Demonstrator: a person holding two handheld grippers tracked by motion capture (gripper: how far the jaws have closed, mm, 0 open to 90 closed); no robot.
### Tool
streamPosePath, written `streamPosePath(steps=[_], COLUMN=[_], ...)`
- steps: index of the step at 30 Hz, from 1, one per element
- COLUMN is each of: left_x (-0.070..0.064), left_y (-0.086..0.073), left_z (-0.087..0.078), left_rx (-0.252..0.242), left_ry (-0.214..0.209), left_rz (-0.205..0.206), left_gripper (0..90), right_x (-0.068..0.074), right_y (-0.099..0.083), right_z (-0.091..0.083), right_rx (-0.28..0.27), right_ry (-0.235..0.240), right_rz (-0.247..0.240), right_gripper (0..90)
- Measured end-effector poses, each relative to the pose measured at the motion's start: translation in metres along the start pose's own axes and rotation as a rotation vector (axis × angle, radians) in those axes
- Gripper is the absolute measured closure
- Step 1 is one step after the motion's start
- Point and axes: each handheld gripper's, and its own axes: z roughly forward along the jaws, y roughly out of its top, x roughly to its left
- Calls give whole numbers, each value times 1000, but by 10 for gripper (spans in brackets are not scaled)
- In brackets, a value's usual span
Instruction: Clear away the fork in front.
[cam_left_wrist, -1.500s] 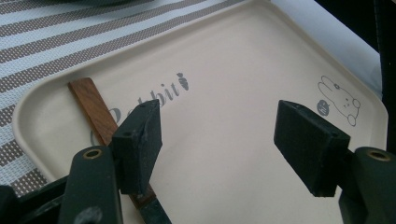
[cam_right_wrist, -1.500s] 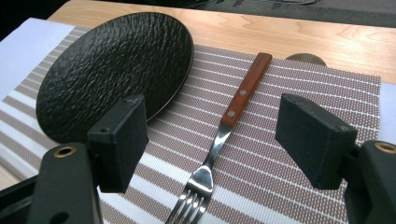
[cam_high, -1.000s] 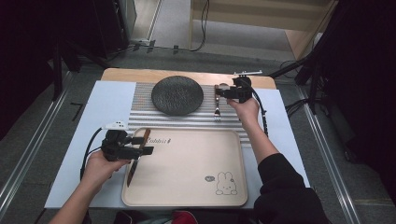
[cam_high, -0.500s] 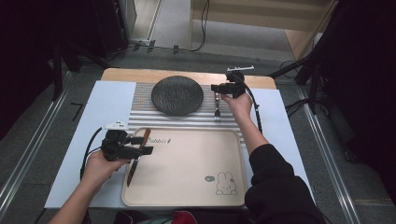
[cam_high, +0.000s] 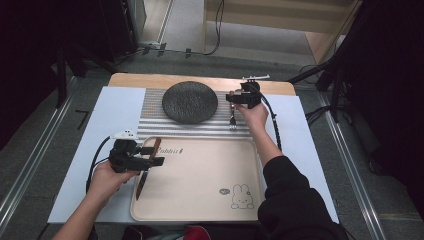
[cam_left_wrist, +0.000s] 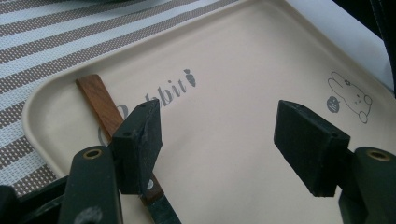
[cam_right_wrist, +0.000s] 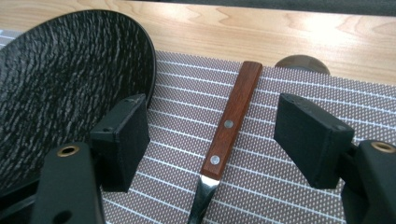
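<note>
Lying along the left edge of the tray (cam_high: 200, 210), the knife (cam_high: 148, 165) is found under the left gripper (cam_high: 150, 156), its wooden handle (cam_left_wrist: 100, 105) beside the left jaw; the jaws are held open. At right, the fork (cam_right_wrist: 226, 128) rests on the striped mat (cam_right_wrist: 280, 196) beside the plate (cam_high: 190, 102), its long axis centred between the open jaws of the right gripper (cam_high: 231, 98).

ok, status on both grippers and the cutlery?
Left gripper open over the knife on the tray. Right gripper open, straddling the fork on the striped mat beside the black plate. Nothing in the way.
</note>
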Motion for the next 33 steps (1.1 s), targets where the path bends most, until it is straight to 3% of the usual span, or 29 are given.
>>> streamPosePath(steps=[19, 30, 33], left_x=[0, 0, 0], left_y=[0, 0, 0], left_z=[0, 0, 0], left_rx=[-1, 1, 1], left_ry=[3, 5, 5], left_rz=[9, 9, 11], left_gripper=[328, 328, 328], right_x=[3, 5, 6], right_y=[-15, -24, -26], right_z=[11, 16, 17], right_rx=[-5, 0, 3], right_ry=[-65, -81, -94], right_rz=[-32, -37, -58], right_gripper=[290, 364, 384])
